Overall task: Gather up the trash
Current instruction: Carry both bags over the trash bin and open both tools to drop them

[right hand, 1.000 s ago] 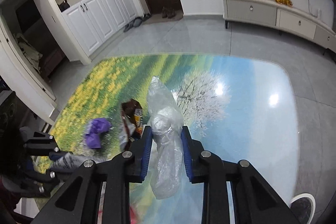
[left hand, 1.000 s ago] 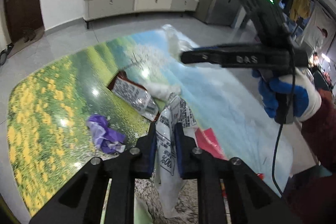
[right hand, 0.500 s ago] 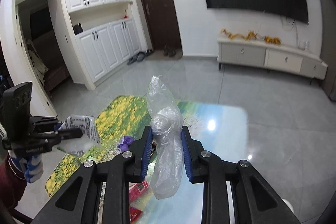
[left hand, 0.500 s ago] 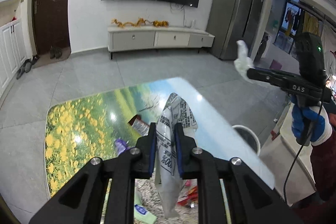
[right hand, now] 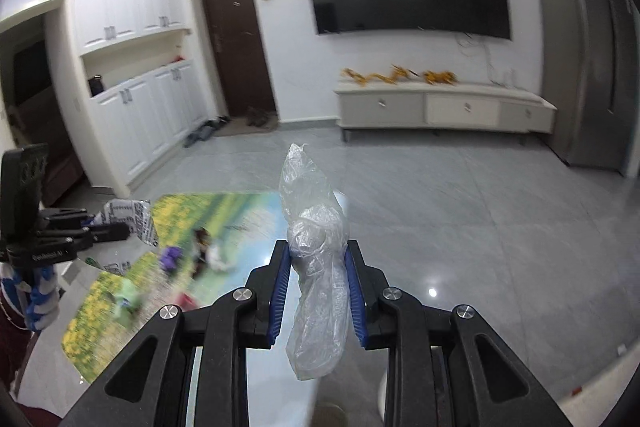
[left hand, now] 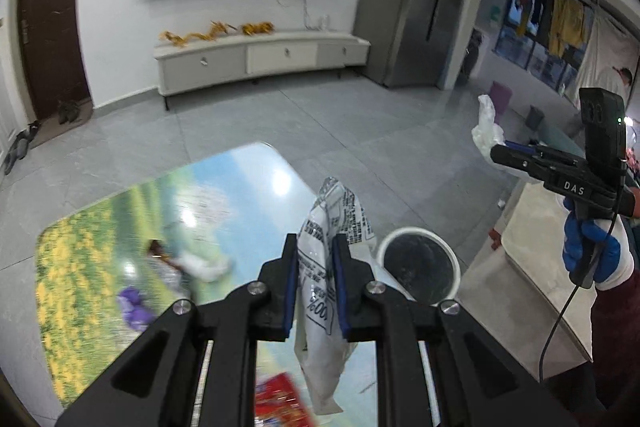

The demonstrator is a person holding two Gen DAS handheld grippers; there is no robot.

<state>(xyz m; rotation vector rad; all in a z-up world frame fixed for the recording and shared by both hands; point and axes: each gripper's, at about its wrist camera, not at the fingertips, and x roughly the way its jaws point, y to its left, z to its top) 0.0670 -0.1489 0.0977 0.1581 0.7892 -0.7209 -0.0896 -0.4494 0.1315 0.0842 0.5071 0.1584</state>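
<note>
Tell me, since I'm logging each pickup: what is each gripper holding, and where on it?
Left gripper: printed white wrapper, pinched across its middle. Right gripper: crumpled clear plastic bag, also pinched around its middle, ends sticking out above and below.

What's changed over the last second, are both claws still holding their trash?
Both claws have lifted away from the table, carrying their loads toward the white bin. Left claw still grips the printed wrapper; right claw still grips the clear plastic bag. The remaining litter on the table hasn't moved.
</note>
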